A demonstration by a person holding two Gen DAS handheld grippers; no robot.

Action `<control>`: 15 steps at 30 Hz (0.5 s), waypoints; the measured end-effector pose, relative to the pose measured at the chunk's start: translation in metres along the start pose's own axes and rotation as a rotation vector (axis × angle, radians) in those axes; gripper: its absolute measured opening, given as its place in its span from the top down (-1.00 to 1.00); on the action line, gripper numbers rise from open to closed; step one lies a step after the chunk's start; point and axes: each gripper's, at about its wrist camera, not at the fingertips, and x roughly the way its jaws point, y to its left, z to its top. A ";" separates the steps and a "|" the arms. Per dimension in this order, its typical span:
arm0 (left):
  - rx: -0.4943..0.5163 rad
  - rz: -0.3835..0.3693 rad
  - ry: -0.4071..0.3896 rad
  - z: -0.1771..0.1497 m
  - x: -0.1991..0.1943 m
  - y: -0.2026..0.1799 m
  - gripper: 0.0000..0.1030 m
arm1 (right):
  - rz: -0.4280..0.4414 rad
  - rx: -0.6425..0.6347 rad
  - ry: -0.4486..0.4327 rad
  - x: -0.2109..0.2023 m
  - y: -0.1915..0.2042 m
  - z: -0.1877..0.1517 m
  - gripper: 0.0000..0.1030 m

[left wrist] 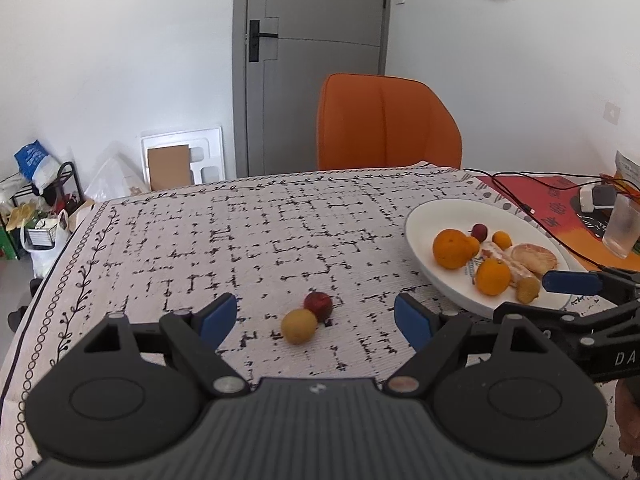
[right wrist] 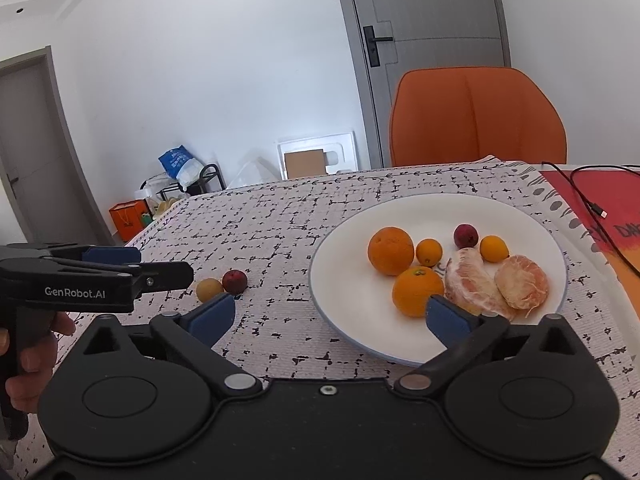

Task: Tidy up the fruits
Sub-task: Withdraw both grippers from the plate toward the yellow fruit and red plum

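White walls and a grey door stand behind the table (left wrist: 240,232), where most fruit already sits on the white plate (right wrist: 348,240): oranges, small citrus, a red fruit, peeled segments. Two pieces remain on the cloth, a yellow fruit (left wrist: 299,326) touching a dark red fruit (left wrist: 318,305). Left gripper (left wrist: 316,320) has its jaws spread, empty, facing that pair; right gripper (right wrist: 330,314) has jaws spread wide, empty, at the plate's near edge.

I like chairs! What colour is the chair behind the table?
Orange chair; the right wrist view shows it best.

White plate (right wrist: 520,216), orange chair (right wrist: 476,116).
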 end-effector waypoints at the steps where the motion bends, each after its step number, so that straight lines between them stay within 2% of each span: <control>1: -0.003 0.002 0.001 -0.001 0.000 0.002 -0.64 | 0.000 -0.001 0.003 0.001 0.001 0.000 -1.00; 15: -0.065 -0.007 0.027 -0.008 0.018 0.024 -0.63 | -0.003 -0.037 0.019 0.011 0.015 0.004 -1.00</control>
